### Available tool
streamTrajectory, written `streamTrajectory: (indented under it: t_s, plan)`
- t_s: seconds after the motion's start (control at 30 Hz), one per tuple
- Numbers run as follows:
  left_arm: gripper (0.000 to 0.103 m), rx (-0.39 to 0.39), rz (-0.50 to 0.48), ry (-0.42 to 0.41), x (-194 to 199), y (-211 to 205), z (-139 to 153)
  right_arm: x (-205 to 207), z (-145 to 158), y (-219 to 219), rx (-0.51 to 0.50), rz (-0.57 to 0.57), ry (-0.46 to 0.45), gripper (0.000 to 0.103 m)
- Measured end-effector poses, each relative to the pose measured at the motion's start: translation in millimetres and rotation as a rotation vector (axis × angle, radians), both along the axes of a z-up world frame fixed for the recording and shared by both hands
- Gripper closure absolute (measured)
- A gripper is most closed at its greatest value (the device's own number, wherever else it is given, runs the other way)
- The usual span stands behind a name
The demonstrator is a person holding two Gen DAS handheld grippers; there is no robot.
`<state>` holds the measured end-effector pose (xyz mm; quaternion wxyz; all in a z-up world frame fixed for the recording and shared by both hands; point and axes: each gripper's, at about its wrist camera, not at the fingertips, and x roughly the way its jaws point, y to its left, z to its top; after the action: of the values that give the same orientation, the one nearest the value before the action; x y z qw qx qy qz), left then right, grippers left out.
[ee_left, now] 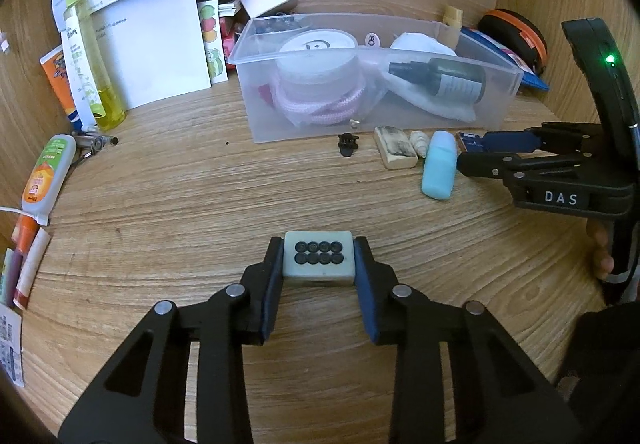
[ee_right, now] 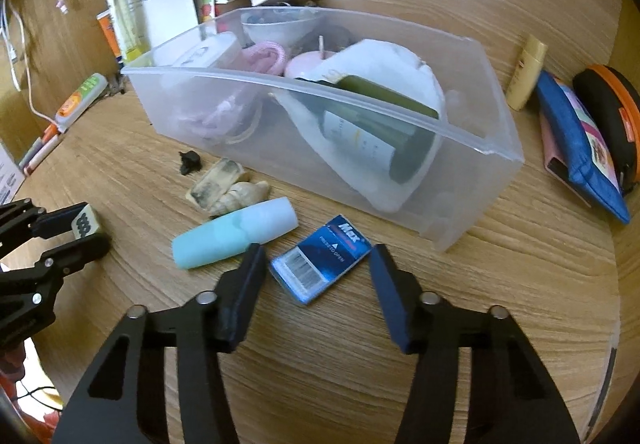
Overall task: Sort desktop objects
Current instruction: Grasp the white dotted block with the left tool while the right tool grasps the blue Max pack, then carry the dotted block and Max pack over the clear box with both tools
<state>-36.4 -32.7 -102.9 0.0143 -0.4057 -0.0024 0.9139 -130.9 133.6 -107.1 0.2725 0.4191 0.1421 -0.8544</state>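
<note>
Left wrist view: the mahjong tile (ee_left: 319, 258) was clamped flat on the desk (ee_left: 200, 203) by the left gripper (ee_left: 319, 264), prob. for lifting toward the clear bin (ee_left: 500, 99). The right gripper (ee_right: 316, 268), jaws part-open, was set astride the blue staple box (ee_right: 320, 264), not yet pinched. Bin contents were blurred behind frosted plastic; the tile's far side was unseen.

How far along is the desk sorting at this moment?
Done: clear bin already holds a dark bottle. In hand: left gripper clamps the mahjong tile; right gripper straddles the blue staple box, not pressing. Left: teal tube, eraser, shell, black clip.
</note>
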Motion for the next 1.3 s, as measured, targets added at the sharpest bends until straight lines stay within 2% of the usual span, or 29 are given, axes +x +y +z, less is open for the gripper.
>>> streamTrajectory:
  t_s: [0.07,0.1,0.17,0.5,0.87,1.3]
  plan:
    - [0.07,0.003,0.007,0.001,0,-1,0,0,0,-2,0.0,0.004,0.003,0.066]
    - [0.07,0.006,0.009,0.001,0,-1,0,0,0,-1,-0.004,0.006,0.002,0.074]
    - [0.07,0.018,0.02,0.001,0,-4,1,-1,1,-1,-0.005,0.002,0.001,0.078]
    - [0.07,0.044,0.055,0.056,1,-11,20,7,8,5,-0.025,-0.006,0.023,0.079]
    - [0.07,0.064,0.044,0.142,-2,-5,55,19,52,23,-0.106,-0.017,0.112,0.079]
    - [0.07,0.045,0.061,0.199,-35,1,89,12,88,23,-0.177,0.028,0.188,0.079]
